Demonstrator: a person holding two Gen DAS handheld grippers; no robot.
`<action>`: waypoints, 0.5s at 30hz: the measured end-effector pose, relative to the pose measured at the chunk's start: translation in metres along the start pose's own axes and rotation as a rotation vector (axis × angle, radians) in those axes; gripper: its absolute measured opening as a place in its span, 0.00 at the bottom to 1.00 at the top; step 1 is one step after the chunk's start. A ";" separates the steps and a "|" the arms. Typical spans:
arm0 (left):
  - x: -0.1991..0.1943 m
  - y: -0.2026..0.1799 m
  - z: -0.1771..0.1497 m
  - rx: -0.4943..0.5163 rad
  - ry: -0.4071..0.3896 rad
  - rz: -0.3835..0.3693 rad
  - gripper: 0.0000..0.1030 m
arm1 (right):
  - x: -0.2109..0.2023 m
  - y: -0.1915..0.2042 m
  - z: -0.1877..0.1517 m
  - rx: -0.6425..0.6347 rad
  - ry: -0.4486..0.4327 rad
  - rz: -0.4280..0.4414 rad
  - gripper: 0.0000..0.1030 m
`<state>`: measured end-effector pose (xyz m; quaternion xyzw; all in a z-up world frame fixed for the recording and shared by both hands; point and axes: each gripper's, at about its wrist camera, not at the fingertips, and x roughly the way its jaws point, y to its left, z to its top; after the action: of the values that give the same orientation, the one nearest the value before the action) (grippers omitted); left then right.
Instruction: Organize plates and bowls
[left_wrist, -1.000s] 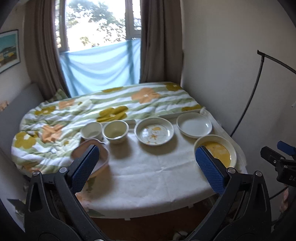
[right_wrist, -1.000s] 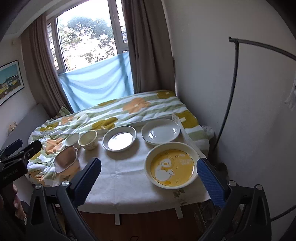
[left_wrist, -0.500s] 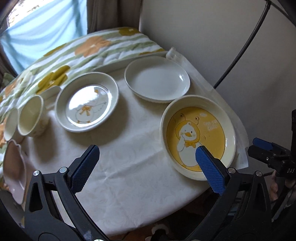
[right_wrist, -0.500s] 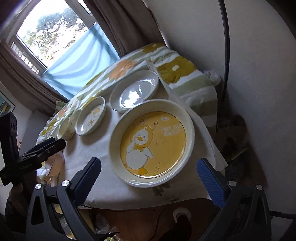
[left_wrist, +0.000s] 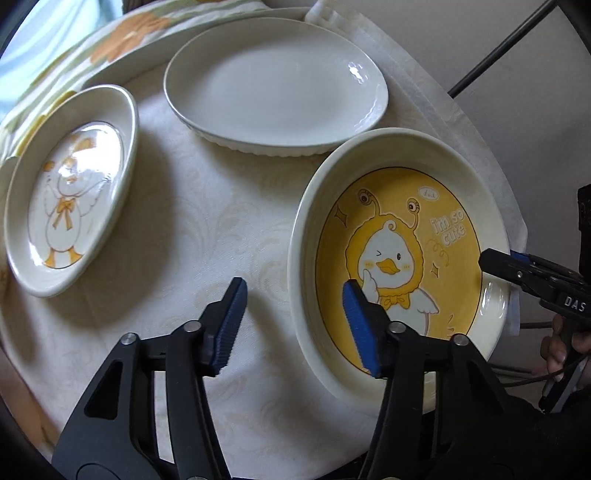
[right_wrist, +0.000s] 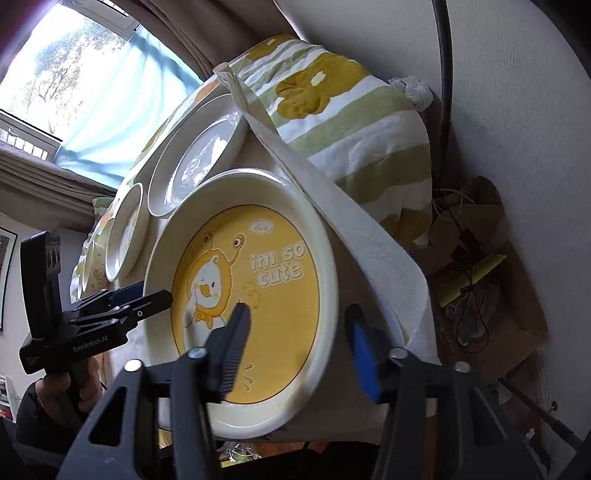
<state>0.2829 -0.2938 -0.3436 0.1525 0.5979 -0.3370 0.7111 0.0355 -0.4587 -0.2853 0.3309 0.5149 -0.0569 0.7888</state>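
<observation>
Yellow duck plate (left_wrist: 402, 258) sits rim-straddled by both closing claws, left (left_wrist: 291, 325) and right (right_wrist: 299, 347), seemingly not yet clamped.

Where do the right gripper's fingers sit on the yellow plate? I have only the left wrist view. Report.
Observer: The right gripper straddles the yellow plate's near rim, one finger inside and one outside. Its jaws have just been closing, but the pads are not pressing on it yet.
Operator: Now tell me what's past the table on that side.
Observer: A striped quilt hangs over the edge beside the wall, with brown cardboard on the floor next to it.
</observation>
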 end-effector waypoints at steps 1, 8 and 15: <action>0.001 0.000 0.000 0.002 0.004 -0.002 0.37 | 0.001 -0.001 0.001 -0.002 0.005 -0.001 0.29; -0.002 -0.006 -0.009 0.004 -0.010 -0.044 0.18 | 0.008 -0.002 0.000 -0.032 0.009 -0.015 0.18; -0.006 -0.007 -0.013 0.020 -0.041 -0.020 0.18 | 0.008 0.002 -0.001 -0.071 0.008 -0.030 0.18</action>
<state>0.2688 -0.2889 -0.3396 0.1466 0.5814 -0.3530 0.7182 0.0392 -0.4550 -0.2913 0.2952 0.5246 -0.0493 0.7970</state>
